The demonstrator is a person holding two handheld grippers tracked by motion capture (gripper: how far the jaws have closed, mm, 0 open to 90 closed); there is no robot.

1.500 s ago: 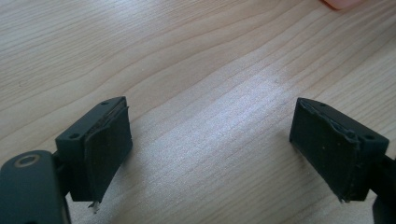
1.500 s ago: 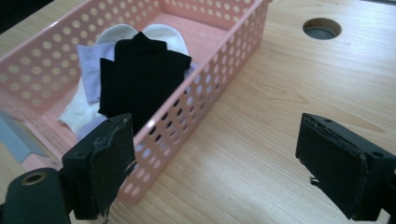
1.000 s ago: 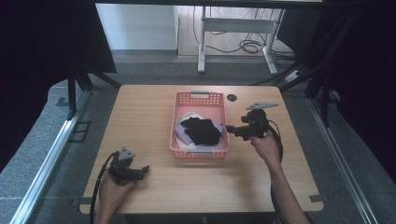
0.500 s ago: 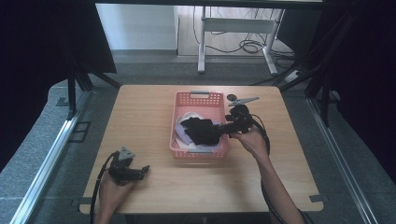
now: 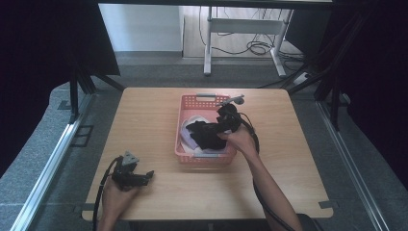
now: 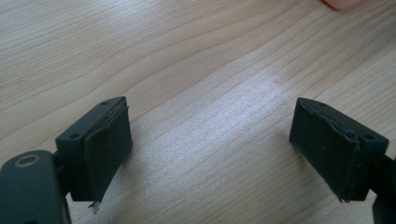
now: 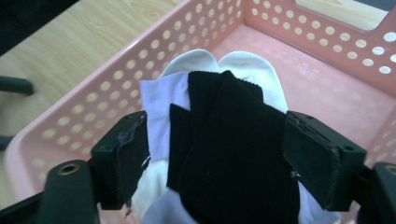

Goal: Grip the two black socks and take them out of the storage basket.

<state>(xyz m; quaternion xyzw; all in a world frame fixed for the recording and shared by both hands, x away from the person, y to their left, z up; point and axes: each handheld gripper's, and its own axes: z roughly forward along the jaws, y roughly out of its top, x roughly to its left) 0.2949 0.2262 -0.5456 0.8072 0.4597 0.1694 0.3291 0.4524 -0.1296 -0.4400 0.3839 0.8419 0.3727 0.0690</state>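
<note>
The right gripper is seen with its jaws spread but just closing, a black sock lying between them; whether the pads already press on it cannot be told. Under the sock, white socks and a pale lilac cloth are piled inside the pink basket. The left gripper is held wide open above bare wooden table, nothing between its jaws.
</note>
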